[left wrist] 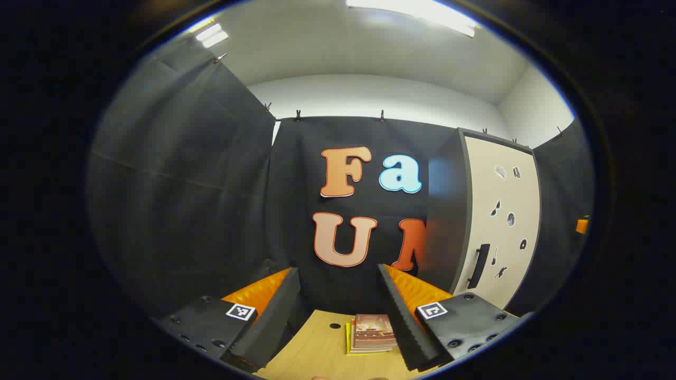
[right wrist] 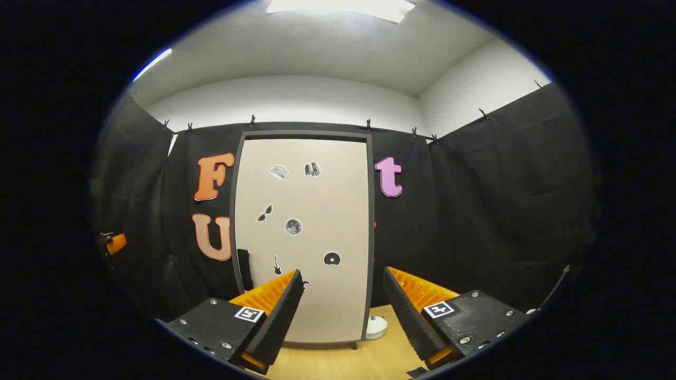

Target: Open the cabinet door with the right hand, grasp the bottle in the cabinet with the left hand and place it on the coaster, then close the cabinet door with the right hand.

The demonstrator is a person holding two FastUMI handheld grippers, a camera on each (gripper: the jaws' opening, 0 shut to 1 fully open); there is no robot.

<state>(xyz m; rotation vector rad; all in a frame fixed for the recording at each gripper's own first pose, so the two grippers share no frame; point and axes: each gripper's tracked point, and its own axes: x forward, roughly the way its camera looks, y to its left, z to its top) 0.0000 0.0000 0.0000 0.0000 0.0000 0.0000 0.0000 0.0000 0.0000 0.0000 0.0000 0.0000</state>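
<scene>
In the left gripper view the left gripper [left wrist: 338, 316] sits at the bottom centre of the frame with its two fingers spread wide, released and grasping nothing. Between and just beyond them lies the pale wooden bench [left wrist: 317, 348], and on it one small stack of books [left wrist: 371, 333], lower centre, nearer the right finger. A single dark round hole [left wrist: 335, 325] marks the bench to the left of the stack. Farther out, at the right of the frame, stands one cabinet [left wrist: 449, 227] with its cream cabinet door [left wrist: 501, 221] closed — one dark vertical handle [left wrist: 479, 265] near the door's lower left edge, and several small stickers scattered on the panel. The bottle cannot be seen; the door is closed.

In the right gripper view the right gripper [right wrist: 343, 311] is also at the bottom centre, fingers apart, released and empty. The cabinet door [right wrist: 303, 237] fills the middle of the frame directly ahead of the fingers, well apart from them, and the handle [right wrist: 244, 269] shows at its lower left, just up and left of the left finger's tip. One white round thing [right wrist: 376, 326] — possibly the coaster, I cannot tell — lies on the bench [right wrist: 343, 364] at the door's lower right corner, between the two fingers. At the far left edge a bit of the other gripper [right wrist: 113, 243] shows.
</scene>
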